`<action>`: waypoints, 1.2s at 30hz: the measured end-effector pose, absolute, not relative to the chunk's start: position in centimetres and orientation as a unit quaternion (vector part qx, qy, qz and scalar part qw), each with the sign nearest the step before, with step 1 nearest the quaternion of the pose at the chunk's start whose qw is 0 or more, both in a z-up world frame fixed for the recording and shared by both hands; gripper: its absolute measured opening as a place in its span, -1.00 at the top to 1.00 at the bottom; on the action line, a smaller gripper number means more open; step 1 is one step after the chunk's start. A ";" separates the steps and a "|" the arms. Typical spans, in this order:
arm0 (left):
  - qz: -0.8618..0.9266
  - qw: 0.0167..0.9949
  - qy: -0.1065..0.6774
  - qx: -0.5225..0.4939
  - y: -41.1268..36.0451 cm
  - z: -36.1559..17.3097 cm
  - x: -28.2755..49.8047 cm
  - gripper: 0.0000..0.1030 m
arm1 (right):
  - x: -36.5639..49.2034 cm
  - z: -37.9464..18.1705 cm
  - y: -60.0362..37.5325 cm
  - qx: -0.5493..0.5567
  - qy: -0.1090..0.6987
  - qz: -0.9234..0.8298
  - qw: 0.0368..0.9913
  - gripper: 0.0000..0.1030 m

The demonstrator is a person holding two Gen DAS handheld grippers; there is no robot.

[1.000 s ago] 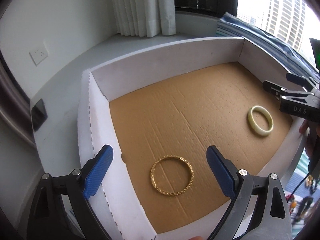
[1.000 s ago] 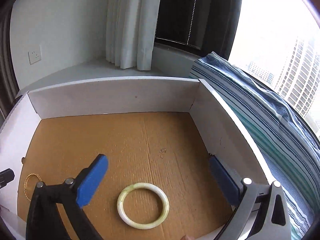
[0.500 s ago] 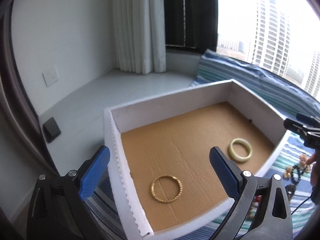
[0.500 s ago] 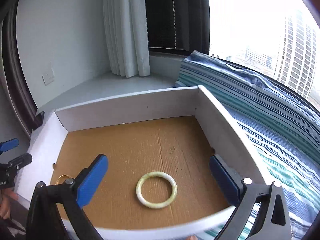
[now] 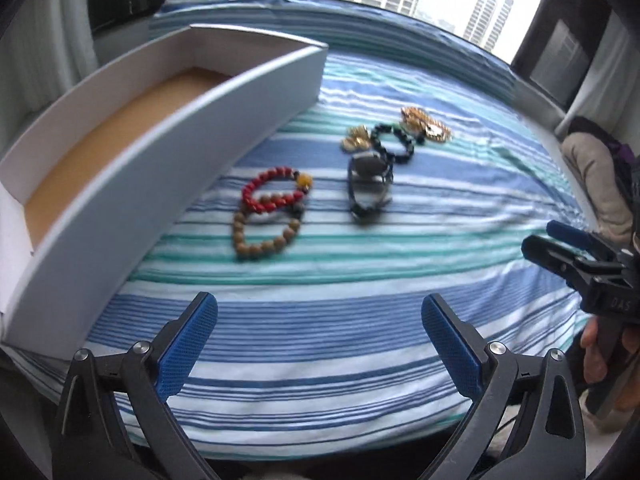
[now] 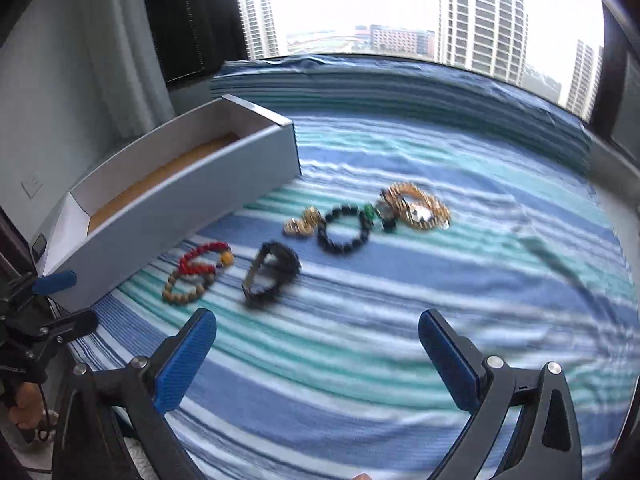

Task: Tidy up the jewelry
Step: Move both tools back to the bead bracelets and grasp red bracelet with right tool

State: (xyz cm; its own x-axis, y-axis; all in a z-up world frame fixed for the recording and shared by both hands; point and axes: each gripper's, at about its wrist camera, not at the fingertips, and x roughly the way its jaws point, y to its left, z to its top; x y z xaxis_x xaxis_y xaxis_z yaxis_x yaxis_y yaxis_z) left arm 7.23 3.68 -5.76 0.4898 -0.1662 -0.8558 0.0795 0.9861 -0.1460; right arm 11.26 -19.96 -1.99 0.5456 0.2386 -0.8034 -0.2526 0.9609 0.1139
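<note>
On the striped bedspread (image 5: pixel 320 340) beside the white box (image 5: pixel 160 152) lie the pieces left to sort: a red bead bracelet (image 5: pixel 276 194) overlapping a brown bead bracelet (image 5: pixel 264 236), a watch (image 5: pixel 370 184), a black bead bracelet (image 5: pixel 394 142) and gold chains (image 6: pixel 416 204). Both grippers, left gripper (image 5: pixel 320 344) and right gripper (image 6: pixel 316 356), hang tilted downward above the cloth, fingers spread wide and empty. Best to single out one piece, likely the red bracelet on top, and pinch its rim without dragging the brown one.
</note>
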 end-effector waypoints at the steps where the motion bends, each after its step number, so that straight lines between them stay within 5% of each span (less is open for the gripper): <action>1: -0.068 0.859 0.507 -0.036 3.2 -6.5 6.9 -0.97 | 10.5 -3.1 -20.7 0.005 0.469 0.135 0.873 -1.00; 21: -0.017 0.818 0.572 -0.055 7.7 -8.6 10.0 -0.97 | 11.3 -7.0 -18.3 -0.026 0.543 0.166 0.823 -1.00; 32: 0.018 0.787 0.608 -0.098 9.4 -8.5 10.4 -0.97 | 21.8 -3.6 -7.4 -0.110 0.543 0.294 0.779 -0.98; 33: 0.023 0.784 0.610 -0.113 9.6 -8.4 10.7 -0.97 | 23.1 -4.0 -6.2 -0.118 0.555 0.301 0.767 -0.96; 36: 0.046 0.784 0.603 -0.145 10.0 -8.0 11.9 -0.97 | 27.1 -6.3 -3.5 -0.119 0.605 0.298 0.729 -0.35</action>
State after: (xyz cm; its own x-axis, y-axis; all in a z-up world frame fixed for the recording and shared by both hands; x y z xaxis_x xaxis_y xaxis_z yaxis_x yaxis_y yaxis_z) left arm 11.89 9.95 -8.03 0.2698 -0.1028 -0.9574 -0.2461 0.9539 -0.1718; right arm 27.07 -3.51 -6.27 0.0898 0.2900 -0.9528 -0.5771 0.7949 0.1875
